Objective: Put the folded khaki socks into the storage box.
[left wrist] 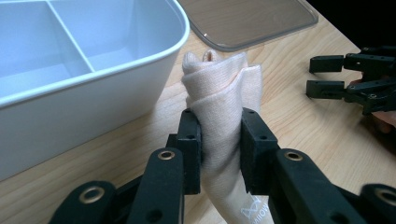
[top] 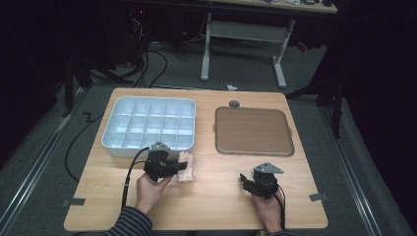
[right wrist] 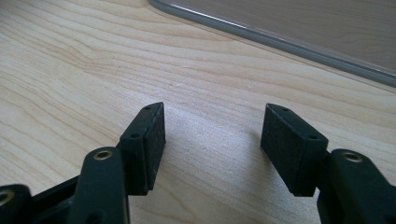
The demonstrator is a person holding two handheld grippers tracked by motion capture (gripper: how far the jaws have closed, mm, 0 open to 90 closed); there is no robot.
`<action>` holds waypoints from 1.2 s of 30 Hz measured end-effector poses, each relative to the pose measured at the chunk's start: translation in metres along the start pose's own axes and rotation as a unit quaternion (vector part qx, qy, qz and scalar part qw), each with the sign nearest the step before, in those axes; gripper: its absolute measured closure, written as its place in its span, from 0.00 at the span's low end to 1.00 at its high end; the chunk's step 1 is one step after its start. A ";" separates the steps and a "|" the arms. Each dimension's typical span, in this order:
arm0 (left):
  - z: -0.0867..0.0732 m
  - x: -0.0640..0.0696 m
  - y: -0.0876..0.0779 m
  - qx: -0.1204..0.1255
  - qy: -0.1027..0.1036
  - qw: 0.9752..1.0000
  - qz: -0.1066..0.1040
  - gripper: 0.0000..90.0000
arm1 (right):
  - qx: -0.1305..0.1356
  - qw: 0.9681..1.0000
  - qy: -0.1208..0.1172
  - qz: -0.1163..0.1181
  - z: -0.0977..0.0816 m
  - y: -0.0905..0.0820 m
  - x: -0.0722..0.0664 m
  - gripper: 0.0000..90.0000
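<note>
1. Near the front edge of the desk (top: pixel 206 206), a bit left of the middle, I have my left gripper (left wrist: pixel 219 140). Its two black pads are squeezed tight on a soft peach cloth (left wrist: pixel 222 93).
2. I can see the cloth bunched up and rolled. It sticks up past the pads, and a bit hangs down under them too.
3. From the high view, the cloth (top: pixel 186 167) is just in front of the white box (top: pixel 150 123), close to the box's front right corner.
4. I see the white box has lots of little square spaces inside. It sits on the back left part of the desk.
5. My left hand (top: pixel 150 189) holds the gripper, and its black cable runs back over the front edge.
6. On the front right part of the desk I have my right gripper (right wrist: pixel 212 135). Its jaws are wide apart with nothing between them, just bare wood.
7. My right gripper (top: pixel 255 184) is well apart from the cloth.
8. On the back right part of the desk lies a flat brown lid (top: pixel 253 130) with a clear rim. It lies beside the box, not touching it.
</note>
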State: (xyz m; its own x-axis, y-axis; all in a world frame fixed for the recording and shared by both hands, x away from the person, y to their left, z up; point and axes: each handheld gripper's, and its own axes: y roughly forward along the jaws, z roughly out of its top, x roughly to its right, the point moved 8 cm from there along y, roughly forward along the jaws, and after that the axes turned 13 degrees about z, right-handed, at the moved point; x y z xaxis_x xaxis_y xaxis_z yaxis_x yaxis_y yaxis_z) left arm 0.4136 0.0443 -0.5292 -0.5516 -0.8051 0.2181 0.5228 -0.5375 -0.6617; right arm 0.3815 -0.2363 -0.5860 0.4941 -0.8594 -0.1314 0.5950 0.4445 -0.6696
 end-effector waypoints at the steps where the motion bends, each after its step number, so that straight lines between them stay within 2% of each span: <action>1: 0.000 -0.001 -0.001 0.002 -0.002 1.000 0.001 0.81 | 0.000 1.000 0.000 0.000 0.000 0.000 0.000 0.45; 15: 0.003 -0.019 -0.018 0.014 -0.018 1.000 0.005 0.81 | 0.000 1.000 0.000 0.000 0.000 0.000 0.000 0.44; 20: 0.007 -0.024 -0.022 0.013 -0.011 1.000 0.008 0.81 | 0.000 1.000 0.000 0.000 0.000 0.000 0.000 0.44; 23: 0.010 -0.026 -0.026 0.020 -0.017 1.000 0.003 0.81 | 0.000 1.000 0.001 0.000 0.000 0.000 0.000 0.44; 27: 0.010 -0.031 -0.029 0.022 -0.020 1.000 0.010 0.81 | 0.000 1.000 0.001 0.000 0.000 0.000 0.000 0.44; 36: 0.014 -0.038 -0.038 0.037 -0.038 0.999 0.000 0.81 | 0.000 1.000 0.001 0.000 0.000 0.000 0.000 0.44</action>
State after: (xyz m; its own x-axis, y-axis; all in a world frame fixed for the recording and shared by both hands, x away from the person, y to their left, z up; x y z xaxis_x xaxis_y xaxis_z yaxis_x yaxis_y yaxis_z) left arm 0.4232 0.0919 -0.5023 -0.5027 -0.8199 0.2741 0.5703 -0.5527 -0.6077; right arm 0.3814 -0.2362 -0.5860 0.4938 -0.8593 -0.1329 0.5943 0.4451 -0.6699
